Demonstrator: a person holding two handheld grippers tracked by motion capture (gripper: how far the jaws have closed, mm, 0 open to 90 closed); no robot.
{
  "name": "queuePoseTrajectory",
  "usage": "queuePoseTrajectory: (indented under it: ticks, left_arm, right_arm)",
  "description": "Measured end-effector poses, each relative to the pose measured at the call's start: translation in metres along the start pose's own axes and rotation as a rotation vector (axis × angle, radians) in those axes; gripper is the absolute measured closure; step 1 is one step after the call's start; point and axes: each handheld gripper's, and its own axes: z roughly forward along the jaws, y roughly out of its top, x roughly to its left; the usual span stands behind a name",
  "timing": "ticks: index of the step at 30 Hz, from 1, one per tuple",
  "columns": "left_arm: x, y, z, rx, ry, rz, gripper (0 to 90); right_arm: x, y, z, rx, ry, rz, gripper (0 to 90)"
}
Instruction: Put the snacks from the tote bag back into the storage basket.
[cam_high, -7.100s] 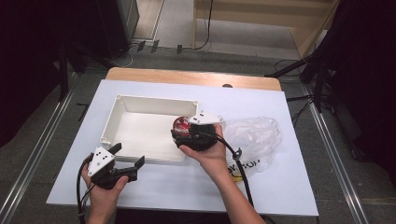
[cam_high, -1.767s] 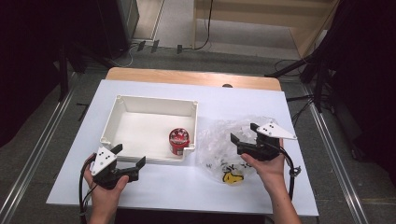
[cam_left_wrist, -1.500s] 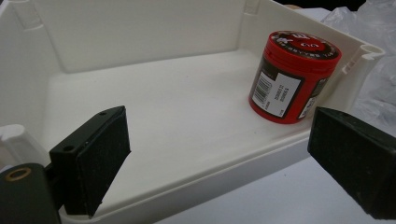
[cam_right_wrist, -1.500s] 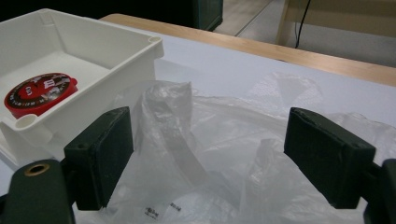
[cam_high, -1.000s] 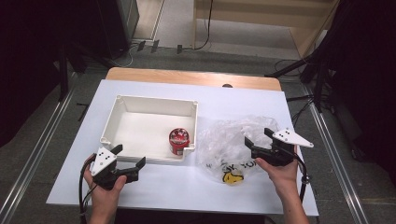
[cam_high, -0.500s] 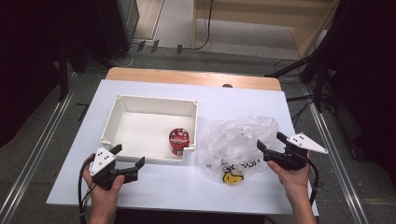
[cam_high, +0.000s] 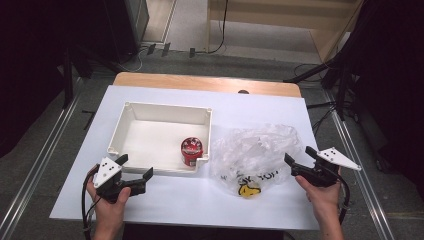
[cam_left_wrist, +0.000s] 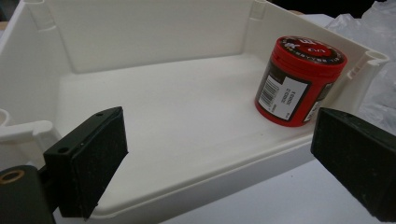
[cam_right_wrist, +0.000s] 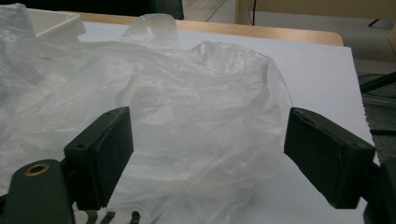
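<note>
From the high view, a white table (cam_high: 165, 210) carries one white tray (cam_high: 131, 127), one red jar (cam_high: 191, 151) standing upright in the tray's near right corner, and one crumpled clear bag (cam_high: 255, 155) lying just right of the tray. The left gripper (cam_high: 134, 172) sits at the tray's near edge, jaws spread and holding nothing. The right gripper (cam_high: 300, 159) rests at the bag's right edge, jaws likewise parted and empty. Two hands, two grippers, nothing grasped. From the left gripper view, the jar (cam_left_wrist: 299, 81) stands against the tray (cam_left_wrist: 154, 28) wall with its red lid on, and both black jaws are wide apart in front of the tray's near rim; a careless push forward could shove the light tray along the table and knock the jar over. From the right gripper view, the bag (cam_right_wrist: 187, 130) billows between the two separated jaws, thin and slack, with dark lettering at its lower edge. I judge this the riskier spot: the film is slippery and loose, so a pinch could catch only one layer and slide off, or drag the whole bag sideways into the tray. Whether anything remains inside the bag I cannot tell through the folds.
</note>
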Motion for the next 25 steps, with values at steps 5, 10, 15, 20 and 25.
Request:
queuePoseTrajectory:
  ticks: [5, 10, 15, 20, 25]
  left_arm:
    - [0.004, 0.000, -0.002, -0.006, -0.001, -0.014, 4.2]
    - [0.010, 0.000, -0.002, -0.012, 0.007, -0.030, 4.2]
    - [0.014, 0.000, -0.004, -0.015, 0.015, -0.042, 4.2]
    - [0.012, -0.001, -0.001, -0.005, 0.016, -0.042, 4.1]
    - [0.010, -0.002, 0.003, 0.006, 0.011, -0.025, 4.2]
  right_arm:
    - [-0.008, -0.005, -0.005, -0.007, -0.007, 0.024, 16.1]
    - [-0.016, -0.008, -0.013, -0.029, -0.013, 0.032, 16.1]
    - [-0.027, -0.013, -0.018, -0.040, -0.026, 0.058, 16.1]
    - [-0.041, -0.019, -0.023, -0.048, -0.045, 0.098, 16.2]
    - [-0.049, -0.024, -0.022, -0.049, -0.050, 0.129, 16.2]
